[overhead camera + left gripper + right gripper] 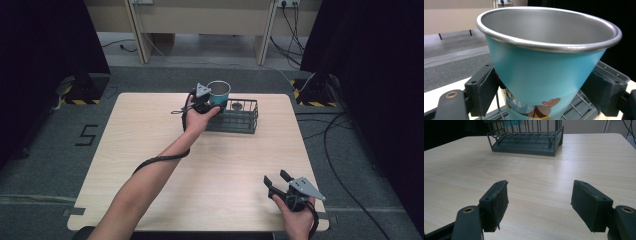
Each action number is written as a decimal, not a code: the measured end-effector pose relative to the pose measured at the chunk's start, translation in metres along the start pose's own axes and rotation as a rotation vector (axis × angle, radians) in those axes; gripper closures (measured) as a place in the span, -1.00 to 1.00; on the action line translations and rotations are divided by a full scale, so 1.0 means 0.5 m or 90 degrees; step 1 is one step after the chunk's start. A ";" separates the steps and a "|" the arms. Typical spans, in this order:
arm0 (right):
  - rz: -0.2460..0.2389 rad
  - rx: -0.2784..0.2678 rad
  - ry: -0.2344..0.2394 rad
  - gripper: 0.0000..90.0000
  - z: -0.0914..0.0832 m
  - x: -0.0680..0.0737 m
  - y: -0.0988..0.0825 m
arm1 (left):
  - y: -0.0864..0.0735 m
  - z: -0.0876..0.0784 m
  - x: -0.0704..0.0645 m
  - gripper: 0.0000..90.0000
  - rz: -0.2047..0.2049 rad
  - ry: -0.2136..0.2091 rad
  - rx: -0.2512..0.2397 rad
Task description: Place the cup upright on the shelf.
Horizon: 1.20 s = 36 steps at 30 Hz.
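Observation:
A teal metal cup (219, 93) with a steel rim and a cartoon print is held upright over the left end of a dark wire rack (248, 117) at the table's far side. My left gripper (209, 102) is shut on the cup (544, 67), its pads (487, 91) pressing both sides of the lower body. Inside the rack a small metal item (236, 105) lies near the back. My right gripper (279, 179) rests open at the near right of the table, jaws wide apart over bare wood (539, 202), pointing toward the rack (526, 141).
The light wooden table (150, 150) stretches between the two hands. A cable trails from the left gripper along the forearm. Black curtains stand at both sides, and cables lie on the grey floor (330, 135) to the right.

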State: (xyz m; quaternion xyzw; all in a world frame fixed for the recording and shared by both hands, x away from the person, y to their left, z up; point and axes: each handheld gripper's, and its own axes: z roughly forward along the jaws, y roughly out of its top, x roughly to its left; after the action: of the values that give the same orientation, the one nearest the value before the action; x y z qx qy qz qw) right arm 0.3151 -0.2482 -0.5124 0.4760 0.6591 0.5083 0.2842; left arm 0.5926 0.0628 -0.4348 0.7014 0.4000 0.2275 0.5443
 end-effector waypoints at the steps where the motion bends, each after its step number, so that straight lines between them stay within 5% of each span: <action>1: 0.000 0.000 0.000 -0.32 0.000 0.000 0.000 | 0.000 0.000 0.000 -0.62 0.000 0.000 0.000; 20: -0.002 0.000 0.001 -0.32 0.000 -0.001 0.000 | -0.015 0.025 -0.014 -0.63 0.038 0.007 0.068; 36: 0.000 0.003 0.003 -0.33 0.000 0.000 0.000 | -0.006 -0.001 -0.016 -0.68 0.060 0.006 0.064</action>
State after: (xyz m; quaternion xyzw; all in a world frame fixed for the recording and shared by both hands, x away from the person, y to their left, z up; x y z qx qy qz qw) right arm 0.3154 -0.2482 -0.5124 0.4753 0.6610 0.5078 0.2817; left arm 0.5867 0.0570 -0.4368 0.7451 0.3798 0.2357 0.4951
